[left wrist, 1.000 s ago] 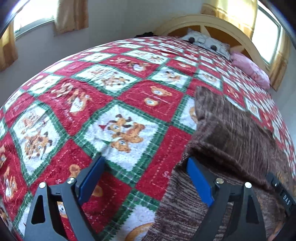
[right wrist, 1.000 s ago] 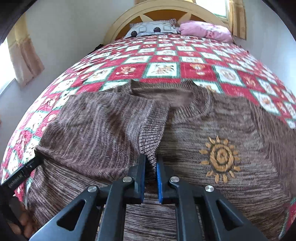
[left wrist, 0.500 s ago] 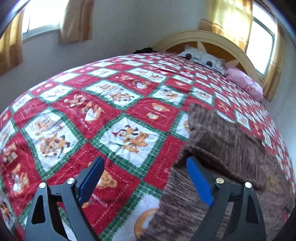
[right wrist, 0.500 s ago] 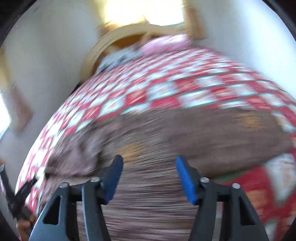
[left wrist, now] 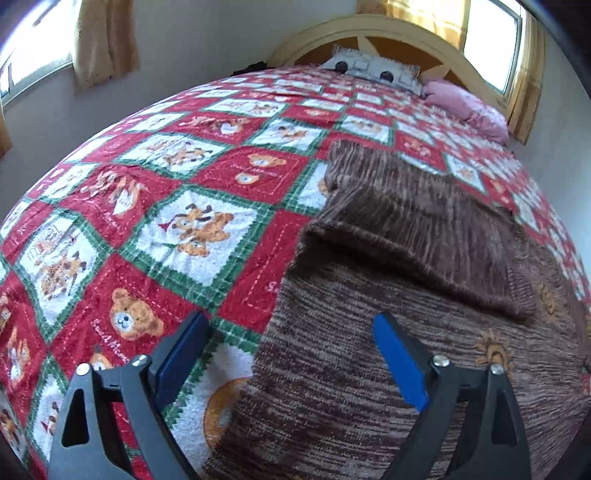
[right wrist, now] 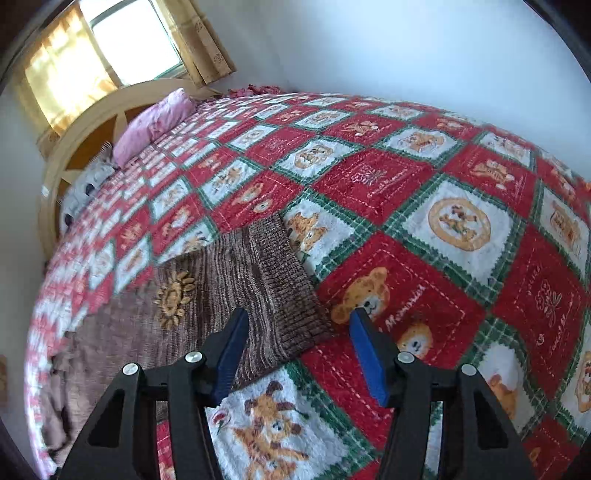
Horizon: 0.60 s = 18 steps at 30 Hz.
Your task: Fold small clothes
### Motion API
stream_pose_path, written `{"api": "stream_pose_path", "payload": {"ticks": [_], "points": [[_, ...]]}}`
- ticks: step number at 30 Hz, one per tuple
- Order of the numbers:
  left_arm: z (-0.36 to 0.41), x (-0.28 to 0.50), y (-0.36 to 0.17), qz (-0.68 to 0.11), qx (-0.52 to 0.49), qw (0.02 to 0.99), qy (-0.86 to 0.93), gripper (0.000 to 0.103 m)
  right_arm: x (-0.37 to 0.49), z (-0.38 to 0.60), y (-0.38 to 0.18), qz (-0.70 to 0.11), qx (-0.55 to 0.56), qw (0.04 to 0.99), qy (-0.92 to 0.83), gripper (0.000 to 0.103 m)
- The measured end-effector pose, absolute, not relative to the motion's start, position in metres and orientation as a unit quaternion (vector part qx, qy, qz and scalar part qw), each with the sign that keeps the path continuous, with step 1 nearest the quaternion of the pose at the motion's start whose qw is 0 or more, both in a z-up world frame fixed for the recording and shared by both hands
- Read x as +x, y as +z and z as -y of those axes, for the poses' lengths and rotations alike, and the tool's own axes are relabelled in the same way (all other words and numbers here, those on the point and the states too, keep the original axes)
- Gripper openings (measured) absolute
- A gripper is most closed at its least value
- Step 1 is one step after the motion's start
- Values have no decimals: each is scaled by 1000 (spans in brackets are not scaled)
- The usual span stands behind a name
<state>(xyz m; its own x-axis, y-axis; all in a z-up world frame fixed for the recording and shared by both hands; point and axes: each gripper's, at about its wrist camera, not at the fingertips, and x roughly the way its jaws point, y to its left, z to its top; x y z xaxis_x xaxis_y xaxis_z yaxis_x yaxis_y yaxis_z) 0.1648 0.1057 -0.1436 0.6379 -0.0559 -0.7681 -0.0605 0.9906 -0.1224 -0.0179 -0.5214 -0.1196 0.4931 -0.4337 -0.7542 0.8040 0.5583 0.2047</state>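
Note:
A small brown knitted sweater (left wrist: 388,332) with orange sun motifs lies flat on the red patchwork bed quilt (left wrist: 184,229). One sleeve (left wrist: 417,240) is folded across its body. My left gripper (left wrist: 291,350) is open and empty, above the sweater's left edge. In the right wrist view the other sleeve (right wrist: 280,295) lies stretched out, ending in a ribbed cuff. My right gripper (right wrist: 299,350) is open and empty, just above that cuff end.
A wooden headboard (left wrist: 388,33), a grey pillow (left wrist: 369,68) and a pink pillow (left wrist: 465,110) are at the far end of the bed. Curtained windows (right wrist: 122,48) are in the walls. Bare quilt (right wrist: 461,258) spreads to the right of the sweater.
My right gripper let go of the folded sleeve, opened, and swung right to the other sleeve's cuff. My left gripper stayed open and shifted slightly over the sweater's left edge.

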Motion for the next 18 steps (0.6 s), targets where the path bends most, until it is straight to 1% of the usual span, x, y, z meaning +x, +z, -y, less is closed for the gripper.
{"api": "stream_pose_path", "payload": {"ticks": [1,2,4,6,9,13,16,18], "points": [[-105,165,-144,-426,-68,902,-3,100,-13,521,-121,-343,264,816,-383,24],[-103,164,-144,-427,-66,902,-2,100,-13,522,-124,-348,261,816,-381,22],[-100,164,-146,-432,-57,900,1,101,-15,527,-124,-347,272,818,-369,14],[-96,165,-146,-434,-46,899,5,102,-14,530,-120,-351,277,819,-361,9],[-97,164,-146,-435,-46,899,3,102,-3,523,-100,-344,255,828,-363,8],[-100,163,-146,-432,-55,900,-2,102,32,477,-55,-330,176,863,-341,7],[-100,163,-146,-432,-56,900,-3,103,69,415,-24,-324,112,897,-280,7],[-100,163,-146,-432,-58,900,-4,103,96,363,-15,-325,68,914,-231,7]]}}
